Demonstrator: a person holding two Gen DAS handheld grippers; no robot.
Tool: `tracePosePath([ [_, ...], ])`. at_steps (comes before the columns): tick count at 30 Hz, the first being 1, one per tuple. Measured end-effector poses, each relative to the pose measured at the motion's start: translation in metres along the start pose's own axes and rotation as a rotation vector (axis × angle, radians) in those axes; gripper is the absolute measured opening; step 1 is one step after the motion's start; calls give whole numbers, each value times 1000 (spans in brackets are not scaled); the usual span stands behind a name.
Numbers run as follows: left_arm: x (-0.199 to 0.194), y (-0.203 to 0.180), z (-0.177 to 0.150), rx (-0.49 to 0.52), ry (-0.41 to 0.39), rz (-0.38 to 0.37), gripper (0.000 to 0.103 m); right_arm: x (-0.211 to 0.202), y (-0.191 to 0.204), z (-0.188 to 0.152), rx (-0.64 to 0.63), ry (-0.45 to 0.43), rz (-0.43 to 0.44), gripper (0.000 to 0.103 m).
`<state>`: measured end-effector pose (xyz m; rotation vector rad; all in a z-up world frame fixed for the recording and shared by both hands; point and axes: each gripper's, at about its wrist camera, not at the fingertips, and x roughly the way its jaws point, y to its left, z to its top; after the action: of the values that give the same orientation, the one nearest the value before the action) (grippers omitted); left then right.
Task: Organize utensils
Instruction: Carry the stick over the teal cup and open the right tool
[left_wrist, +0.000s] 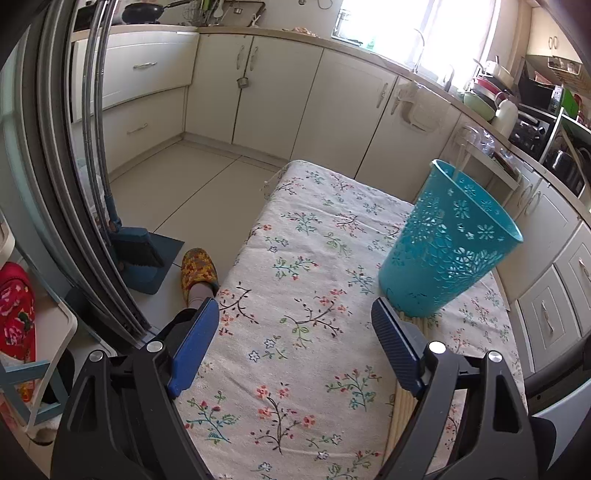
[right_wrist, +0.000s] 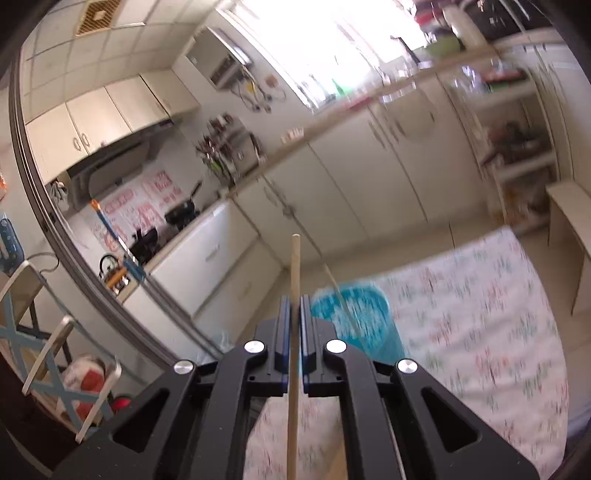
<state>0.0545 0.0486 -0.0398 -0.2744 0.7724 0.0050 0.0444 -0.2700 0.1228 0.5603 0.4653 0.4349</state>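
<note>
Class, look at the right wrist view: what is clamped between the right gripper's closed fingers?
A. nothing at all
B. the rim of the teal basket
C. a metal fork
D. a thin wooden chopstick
D: in the right wrist view the right gripper is shut on a thin wooden chopstick that sticks out past its fingertips, with the teal basket behind it on the floral tablecloth.

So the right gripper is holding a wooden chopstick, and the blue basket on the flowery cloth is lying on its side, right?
Not quite. The basket stands upright on the cloth, open end up, as the left wrist view shows. The rest holds: the right gripper is shut on a wooden chopstick.
</note>
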Motion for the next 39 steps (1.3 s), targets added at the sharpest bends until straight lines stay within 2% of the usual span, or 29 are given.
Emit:
tracePosePath([
  [4, -7, -6, -1, 18, -12, -15, 81, 30, 13, 21, -33, -127, -43, 6],
  [6, -11, -9, 0, 28, -21, -19, 81, 49, 12, 23, -44, -176, -92, 6],
  [9, -15, -11, 2, 35, -33, -24, 82, 73, 8, 20, -77, -211, -171, 6],
  [14, -12, -6, 3, 17, -26, -28, 82, 94, -13, 0, -114, -174, -254, 6],
  [21, -7, -5, 2, 6, -8, -24, 82, 99, -22, -17, -157, -102, -269, 6],
  [26, -14, -8, 3, 13, -22, -23, 82, 86, -20, -19, -161, -92, -273, 8],
  [31, -21, -8, 2, 13, -31, -22, 83, 39, -7, -17, -159, -173, -263, 17],
  [34, -25, -6, 1, 13, -39, -22, 83, 9, -5, -25, -127, -214, -274, 27],
  [35, -26, -6, 0, 12, -39, -22, 83, 0, -6, -32, -110, -215, -283, 36],
  [37, -26, -5, -1, 10, -35, -21, 83, -11, -11, -54, -80, -183, -314, 38],
  [39, -26, -4, -3, 9, -29, -21, 83, -4, -19, -83, -68, -71, -344, 38],
])
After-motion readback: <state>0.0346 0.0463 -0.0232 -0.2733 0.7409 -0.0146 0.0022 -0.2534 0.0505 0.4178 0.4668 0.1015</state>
